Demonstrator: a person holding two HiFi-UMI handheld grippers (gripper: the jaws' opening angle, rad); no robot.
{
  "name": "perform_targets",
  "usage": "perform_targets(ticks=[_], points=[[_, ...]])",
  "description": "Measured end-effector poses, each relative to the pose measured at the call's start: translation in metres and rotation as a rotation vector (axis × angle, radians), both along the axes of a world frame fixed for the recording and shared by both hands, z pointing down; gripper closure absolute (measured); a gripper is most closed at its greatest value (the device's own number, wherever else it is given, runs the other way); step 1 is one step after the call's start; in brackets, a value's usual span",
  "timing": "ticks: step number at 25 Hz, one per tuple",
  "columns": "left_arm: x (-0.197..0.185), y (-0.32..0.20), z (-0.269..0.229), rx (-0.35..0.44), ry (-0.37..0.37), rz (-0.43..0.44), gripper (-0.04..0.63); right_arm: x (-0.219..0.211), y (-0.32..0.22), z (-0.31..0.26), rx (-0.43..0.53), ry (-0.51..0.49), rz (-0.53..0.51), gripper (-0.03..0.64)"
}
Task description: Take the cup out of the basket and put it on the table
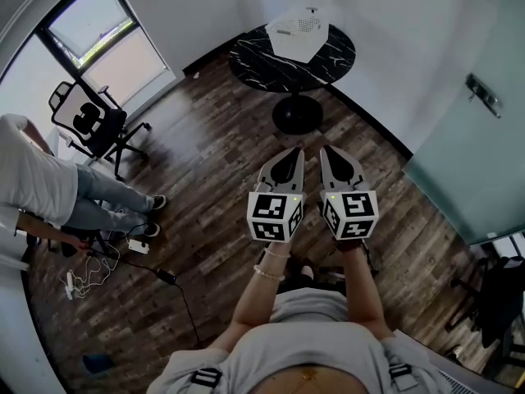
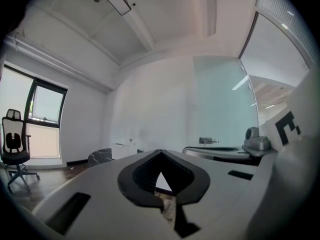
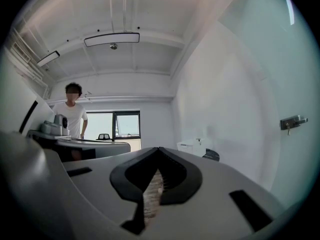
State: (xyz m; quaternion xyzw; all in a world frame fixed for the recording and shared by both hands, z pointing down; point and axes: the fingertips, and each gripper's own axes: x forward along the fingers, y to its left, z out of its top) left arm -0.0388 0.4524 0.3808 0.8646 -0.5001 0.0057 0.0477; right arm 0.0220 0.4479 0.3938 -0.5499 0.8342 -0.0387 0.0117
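A white basket (image 1: 297, 33) stands on a round black marble table (image 1: 262, 60) at the far end of the room. No cup shows in any view; the basket's inside is hidden. I hold both grippers side by side above the wooden floor, well short of the table. The left gripper (image 1: 293, 151) is shut with nothing in it, and so is the right gripper (image 1: 326, 149). In the left gripper view the shut left gripper (image 2: 160, 152) points toward the distant table (image 2: 99, 157) and basket (image 2: 125, 148). The right gripper (image 3: 159, 149) points at the basket (image 3: 190, 146) too.
A black office chair (image 1: 90, 121) stands by the window at left. A seated person (image 1: 41, 179) is at the left edge, with cables (image 1: 90, 269) on the floor nearby. A glass door (image 1: 476, 162) with a handle (image 1: 484, 95) closes the right side.
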Motion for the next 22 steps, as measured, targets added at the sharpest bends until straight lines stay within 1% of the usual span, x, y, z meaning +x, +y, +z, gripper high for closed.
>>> perform_targets(ticks=[6,11,16,22], points=[[0.009,-0.005,0.002,0.002,-0.004,0.026,0.589,0.007,-0.004,0.001,0.003,-0.011,0.024,0.607],[0.009,-0.018,0.003,0.005,-0.012,0.053,0.589,0.005,-0.017,0.0,0.006,-0.018,0.048,0.607],[0.002,-0.041,0.004,-0.004,-0.004,0.07,0.589,-0.003,-0.038,-0.001,0.008,-0.01,0.067,0.607],[-0.013,-0.084,0.004,0.001,0.01,0.1,0.589,-0.015,-0.076,-0.003,0.012,0.001,0.106,0.607]])
